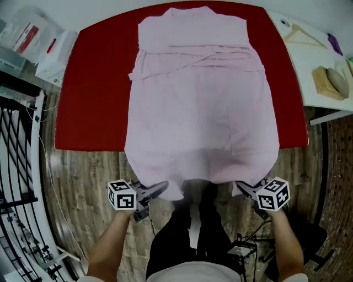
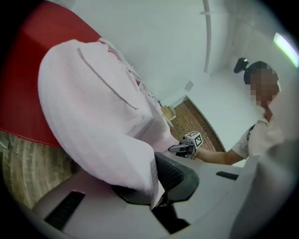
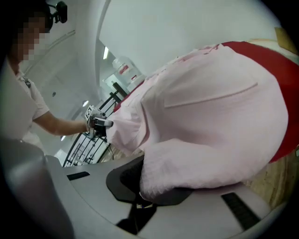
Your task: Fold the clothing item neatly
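Head view: red table (image 1: pixel 91 93) fills the upper frame. The pink garment (image 1: pixel 201 110) lies flat on it lengthwise, collar (image 1: pixel 190 12) at the far edge and waist tie (image 1: pixel 207 58) across the upper part. Its lower part spills over the near edge. The hem (image 1: pixel 198 179) is off the table, slung between the two grippers above the wood floor (image 1: pixel 88 176).

On the left gripper (image 1: pixel 161 188), jaws are pinched tight on the left hem corner; its own view shows cloth drawn through the pads. On the right gripper (image 1: pixel 244 189), jaws are likewise clamped on the right hem corner, with a thick roll of fabric between the pads. The hem sags a little midway.

Step in hand, as I judge it: carry the hem up and over toward the collar for the first fold. To do it well:
- Keep both grippers at equal height and pace.
- Spread them slightly to take the sag out.
- Lift high enough that the lower panel clears the tie instead of dragging it.
- Square the hem to the shoulder line before letting go.
- Watch the right grip: its bunched roll may lay down lumpy.

Edges and room:
- The bare red strip is wider left of the garment than right.
- The collar sits close to the far edge, so there is little margin for overshoot.
- A white side table (image 1: pixel 325 60) with a hanger (image 1: pixel 304 36) stands against the right side.
- A black wire rack (image 1: pixel 16 165) stands on the floor to the left.
- Space above the table looks open.
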### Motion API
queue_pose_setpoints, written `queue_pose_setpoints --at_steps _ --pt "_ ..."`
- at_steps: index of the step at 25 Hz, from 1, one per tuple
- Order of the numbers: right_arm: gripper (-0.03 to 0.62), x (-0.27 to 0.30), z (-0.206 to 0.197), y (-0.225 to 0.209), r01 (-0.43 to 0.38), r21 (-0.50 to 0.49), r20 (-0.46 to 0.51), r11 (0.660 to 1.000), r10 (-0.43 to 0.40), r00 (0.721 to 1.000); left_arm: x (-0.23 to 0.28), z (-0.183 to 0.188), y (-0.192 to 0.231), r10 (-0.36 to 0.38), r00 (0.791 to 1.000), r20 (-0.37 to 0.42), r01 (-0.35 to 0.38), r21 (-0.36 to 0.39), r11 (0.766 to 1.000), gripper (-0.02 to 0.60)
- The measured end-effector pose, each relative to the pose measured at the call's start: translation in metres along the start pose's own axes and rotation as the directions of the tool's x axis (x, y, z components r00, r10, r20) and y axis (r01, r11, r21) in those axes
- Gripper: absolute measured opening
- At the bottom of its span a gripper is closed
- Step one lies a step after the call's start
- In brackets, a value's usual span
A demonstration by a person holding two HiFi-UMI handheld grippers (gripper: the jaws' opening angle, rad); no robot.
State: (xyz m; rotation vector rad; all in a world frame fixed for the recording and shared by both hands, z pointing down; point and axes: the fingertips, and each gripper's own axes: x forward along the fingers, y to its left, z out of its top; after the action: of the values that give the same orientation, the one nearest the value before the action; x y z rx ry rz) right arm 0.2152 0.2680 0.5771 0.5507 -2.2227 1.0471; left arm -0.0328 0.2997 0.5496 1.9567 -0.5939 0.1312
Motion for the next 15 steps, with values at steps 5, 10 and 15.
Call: queue_pose_setpoints --at_steps 5,10,15 --pt "0.037 -0.028 0.026 0.032 -0.061 0.013 0.026 0.998 0.06 0.998 -0.008 0.017 -0.048 -0.077 0.997 0.03 0.078 -0.045 0.996 0.023" --pt "0.037 -0.059 0.061 0.052 -0.118 0.039 0.082 0.992 0.114 0.99 -0.018 0.041 -0.087 -0.107 0.991 0.083 0.113 -0.063 0.992 0.023" --pt "0.037 -0.089 0.102 0.057 -0.154 0.045 0.16 0.987 0.145 0.976 -0.025 0.07 -0.112 -0.111 0.983 0.145 0.12 -0.057 0.991 0.023"
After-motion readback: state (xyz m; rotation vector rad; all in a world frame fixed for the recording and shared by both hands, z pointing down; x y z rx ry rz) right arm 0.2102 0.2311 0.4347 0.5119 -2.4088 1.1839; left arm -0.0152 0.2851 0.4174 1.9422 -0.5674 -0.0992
